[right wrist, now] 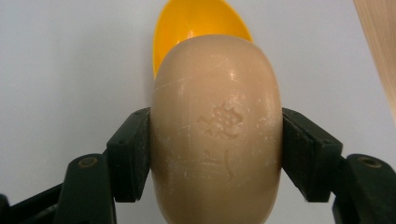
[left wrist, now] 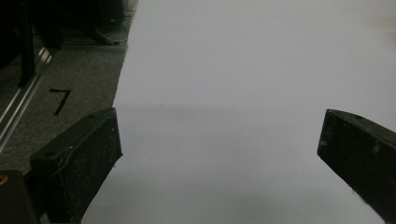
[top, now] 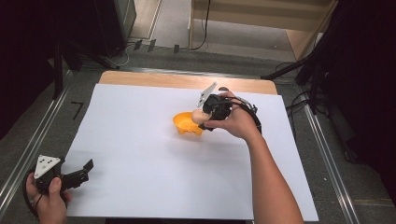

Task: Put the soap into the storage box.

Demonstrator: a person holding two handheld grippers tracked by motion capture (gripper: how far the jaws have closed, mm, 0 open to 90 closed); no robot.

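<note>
Beige soap bar [right wrist: 217, 126] clamped across its short sides in right gripper [top: 205, 115], just over yellow bowl [top: 185, 122]. Likely hard, dense, slick: flat-side grip best. Left gripper [top: 84, 171] agape, empty, near white sheet's [top: 130, 140] corner, well apart. Nothing in the way.

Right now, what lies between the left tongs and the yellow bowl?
Nothing: in the high view only bare white paper separates the left tongs from the yellow bowl.
</note>
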